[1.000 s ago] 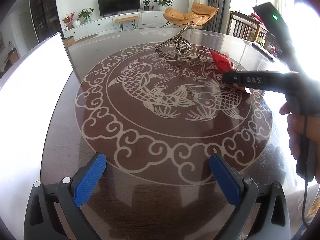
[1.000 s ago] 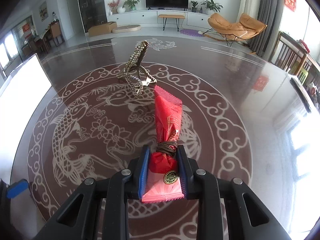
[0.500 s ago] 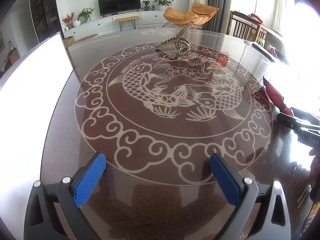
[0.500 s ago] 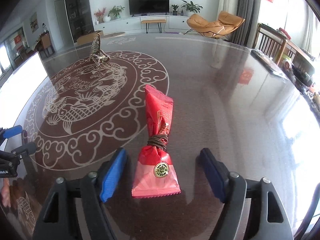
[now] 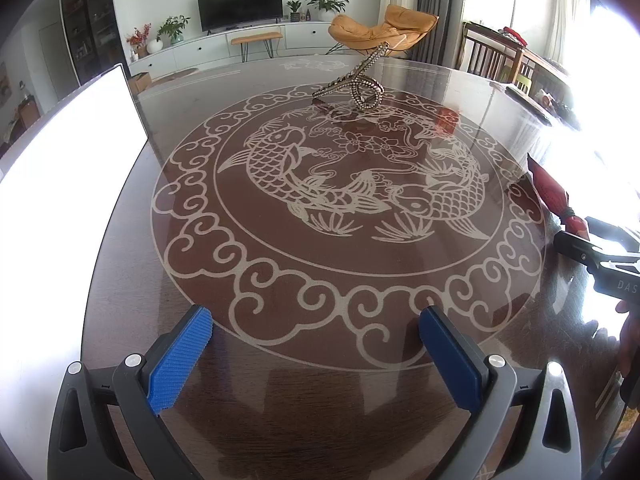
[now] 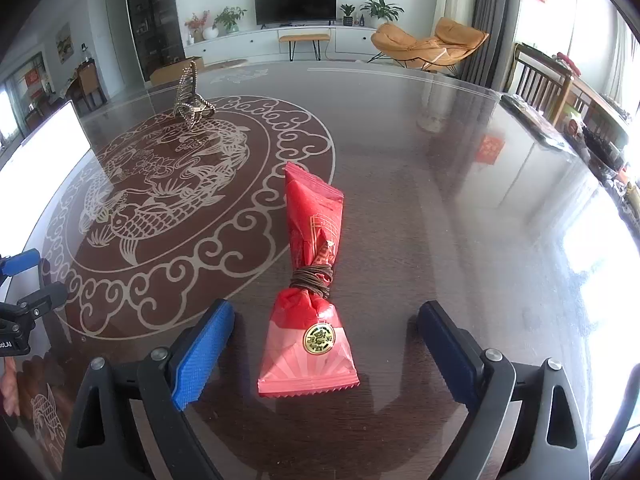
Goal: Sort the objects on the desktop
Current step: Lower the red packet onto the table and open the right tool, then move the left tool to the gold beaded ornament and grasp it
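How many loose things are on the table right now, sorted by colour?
Red: 1, the packet, lying flat between the open right gripper fingers, untouched.
Metallic: 1, the rhinestone clip, on the far edge of the fish pattern.
White: 1, the board, at the table's left edge.
Total: 3.

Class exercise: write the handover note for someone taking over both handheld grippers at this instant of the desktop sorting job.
Right gripper: open, jaws either side of the red candy packet, not touching it.
Left gripper: open, empty, over the table's near edge.
Packet lies flat on the table, just outside the koi medallion.
Beaded hair clip stands on the medallion's far rim, untouched.
Done: packet set down. Left: the clip, probably.
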The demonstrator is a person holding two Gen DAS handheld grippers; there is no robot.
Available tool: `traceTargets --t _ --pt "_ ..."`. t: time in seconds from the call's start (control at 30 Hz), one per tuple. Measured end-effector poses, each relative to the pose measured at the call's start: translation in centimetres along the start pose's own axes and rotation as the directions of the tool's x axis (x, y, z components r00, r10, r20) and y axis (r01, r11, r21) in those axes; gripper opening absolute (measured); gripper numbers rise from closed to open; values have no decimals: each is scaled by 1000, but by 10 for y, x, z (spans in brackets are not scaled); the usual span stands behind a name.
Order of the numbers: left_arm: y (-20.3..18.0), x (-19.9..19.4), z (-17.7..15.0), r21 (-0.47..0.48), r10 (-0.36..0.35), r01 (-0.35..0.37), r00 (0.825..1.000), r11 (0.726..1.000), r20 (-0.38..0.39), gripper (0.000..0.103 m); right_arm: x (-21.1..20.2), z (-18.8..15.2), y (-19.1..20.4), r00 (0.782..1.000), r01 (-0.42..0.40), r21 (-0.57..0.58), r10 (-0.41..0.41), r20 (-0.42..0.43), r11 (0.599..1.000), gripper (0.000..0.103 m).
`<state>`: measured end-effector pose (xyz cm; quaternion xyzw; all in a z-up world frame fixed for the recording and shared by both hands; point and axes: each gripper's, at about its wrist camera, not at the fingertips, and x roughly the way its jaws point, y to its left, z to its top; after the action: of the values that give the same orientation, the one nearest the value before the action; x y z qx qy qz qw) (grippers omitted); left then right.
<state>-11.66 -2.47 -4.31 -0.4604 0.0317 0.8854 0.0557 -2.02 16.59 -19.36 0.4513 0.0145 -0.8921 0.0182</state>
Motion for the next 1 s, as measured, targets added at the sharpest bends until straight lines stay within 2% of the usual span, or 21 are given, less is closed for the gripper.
traceTargets --t 0.13,0.23,0.27,0.33,0.47,0.63,0.77,0.87,1.0 --pt "0 0 0 -4 5 -5 1000 1000 -10 103 0 0 0 1000 0 0 0 0 1000 94" --pt "-3 9 20 -14 -8 7 995 1000 -96 103 0 0 0 1000 -1 3 1 -2 1000 96" --pt "-5 8 30 -20 -28 26 995 999 -98 103 0 1 -1 1000 -1 3 1 -2 1000 96" --pt "-9 -1 61 -21 -47 46 998 999 -48 103 0 1 -1 1000 -2 3 2 -2 1000 96" --pt "-16 -16 142 17 -53 52 997 998 50 103 0 0 -1 1000 -5 4 5 -3 1000 97" --pt "-34 9 208 137 -47 39 997 990 62 103 1 0 0 1000 -7 2 7 -5 1000 98" --pt "-48 31 243 67 -95 90 991 994 90 103 1 0 1 1000 -8 0 8 -6 1000 99" --pt "-63 57 258 69 8 -14 996 998 89 103 1 0 1 1000 -8 1 8 -6 1000 99" --pt "-53 97 249 63 94 -93 996 994 -6 103 1 0 1 1000 -7 1 7 -6 1000 99"
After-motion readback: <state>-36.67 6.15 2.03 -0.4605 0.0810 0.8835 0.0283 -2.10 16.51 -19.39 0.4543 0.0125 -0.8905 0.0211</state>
